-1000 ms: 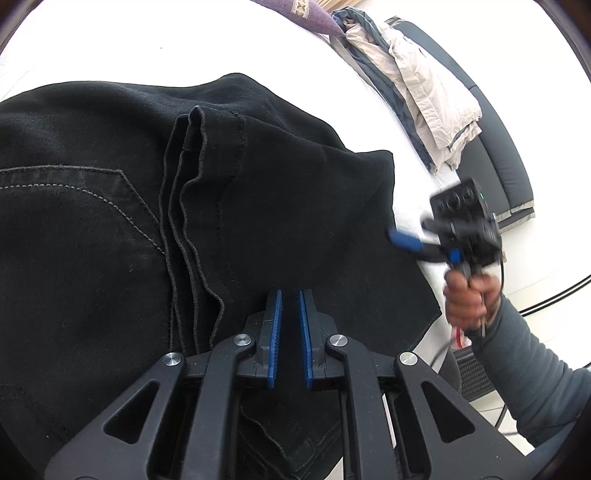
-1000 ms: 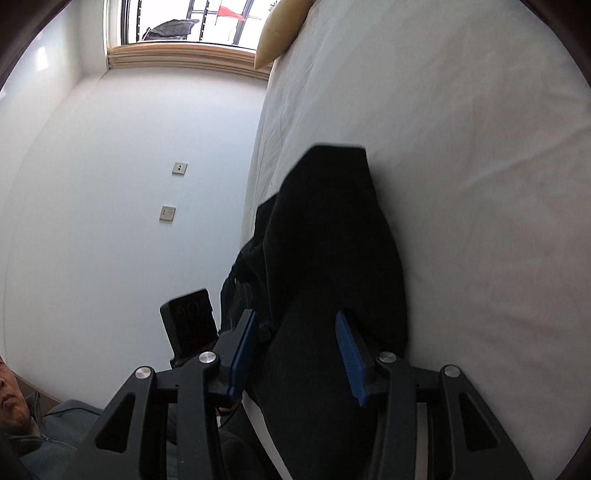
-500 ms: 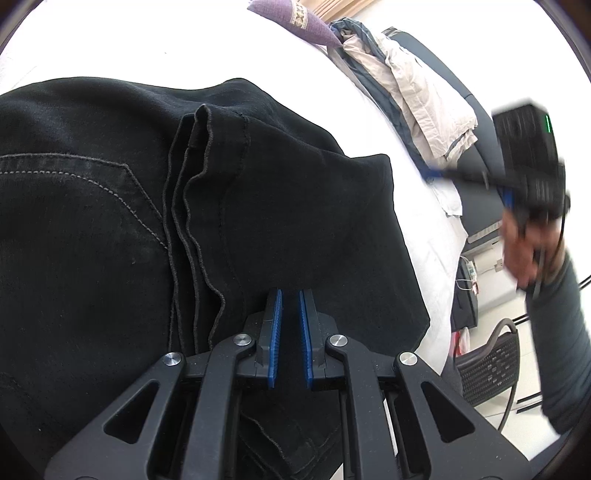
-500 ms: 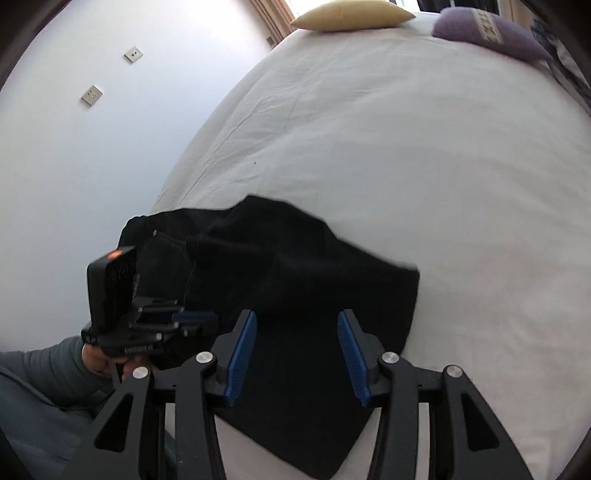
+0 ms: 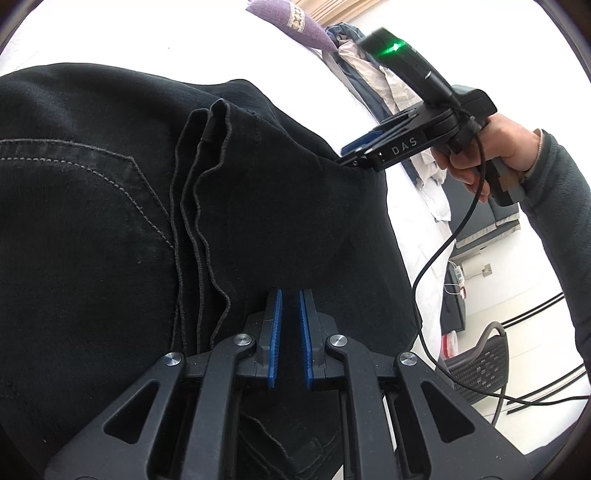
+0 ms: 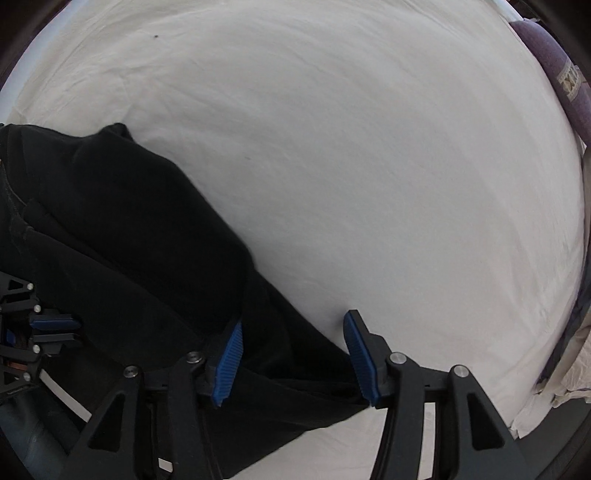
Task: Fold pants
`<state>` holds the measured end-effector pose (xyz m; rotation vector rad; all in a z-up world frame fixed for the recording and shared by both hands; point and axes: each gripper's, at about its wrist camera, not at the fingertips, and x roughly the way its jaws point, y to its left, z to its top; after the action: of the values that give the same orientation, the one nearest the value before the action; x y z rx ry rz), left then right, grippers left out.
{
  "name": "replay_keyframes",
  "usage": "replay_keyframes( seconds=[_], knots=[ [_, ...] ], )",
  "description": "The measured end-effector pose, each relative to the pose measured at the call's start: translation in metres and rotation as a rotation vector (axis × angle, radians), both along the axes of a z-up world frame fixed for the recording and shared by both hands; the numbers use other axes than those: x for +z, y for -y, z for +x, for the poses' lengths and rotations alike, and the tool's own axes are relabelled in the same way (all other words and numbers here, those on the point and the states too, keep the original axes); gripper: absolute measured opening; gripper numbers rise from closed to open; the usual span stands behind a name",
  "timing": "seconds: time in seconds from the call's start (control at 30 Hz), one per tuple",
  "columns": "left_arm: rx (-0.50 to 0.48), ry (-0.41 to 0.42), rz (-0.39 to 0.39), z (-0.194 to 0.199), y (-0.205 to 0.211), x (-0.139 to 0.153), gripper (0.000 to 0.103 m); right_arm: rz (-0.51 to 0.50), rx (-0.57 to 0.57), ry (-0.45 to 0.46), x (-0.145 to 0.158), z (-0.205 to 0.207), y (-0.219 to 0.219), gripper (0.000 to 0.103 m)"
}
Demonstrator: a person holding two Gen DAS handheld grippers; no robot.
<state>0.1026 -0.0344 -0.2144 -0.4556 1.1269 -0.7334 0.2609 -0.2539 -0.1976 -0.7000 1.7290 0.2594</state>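
— Left gripper (image 5: 290, 338), what is it doing?

— It sits at the bottom centre of its own view, blue pads nearly together with a thin gap. Black cloth lies under and behind them, but I cannot tell whether any of it is pinched.

— And the pants (image 5: 147, 206)?

— They fill the left and middle of that frame, spread on the white bed (image 5: 314, 66), with a curved pocket seam at the left and stacked hem edges running up from the gripper toward the upper centre.

— Where is the right gripper (image 6: 293, 354)?

— In its own view it is at the bottom centre, jaws spread wide. A folded corner of the pants lies between the blue fingers; the left finger (image 6: 229, 363) rests against the cloth, the right one is over the sheet.

— Seen from the other side?

— In the left view it comes in from the upper right, tips at the far right corner of the pants. The right hand (image 5: 491, 155) wraps the handle, a grey sleeve behind it, and a black cable (image 5: 439, 258) hangs down.

— Anything holding other things?

— No containers. Beyond, a purple pillow (image 5: 288, 22) at the top and a heap of pale clothes (image 5: 373, 77) on the bed edge.
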Motion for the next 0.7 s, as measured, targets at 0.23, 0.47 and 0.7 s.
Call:
replay_keyframes(
  seconds=[0.23,0.47,0.7],
  knots=[
    [0.003,-0.003,-0.004,0.001,-0.004,-0.002,0.009,-0.083,-0.012,0.015,0.0,0.017,0.024,0.079],
    [0.006,-0.004,-0.007,0.001,-0.006,-0.003,0.009,-0.29,-0.058,0.272,0.027,0.045,0.061,0.073],
    [0.008,-0.004,-0.006,0.001,-0.004,-0.003,0.009,0.021,-0.002,0.205,0.037,-0.002,0.028,0.071]
  ],
)
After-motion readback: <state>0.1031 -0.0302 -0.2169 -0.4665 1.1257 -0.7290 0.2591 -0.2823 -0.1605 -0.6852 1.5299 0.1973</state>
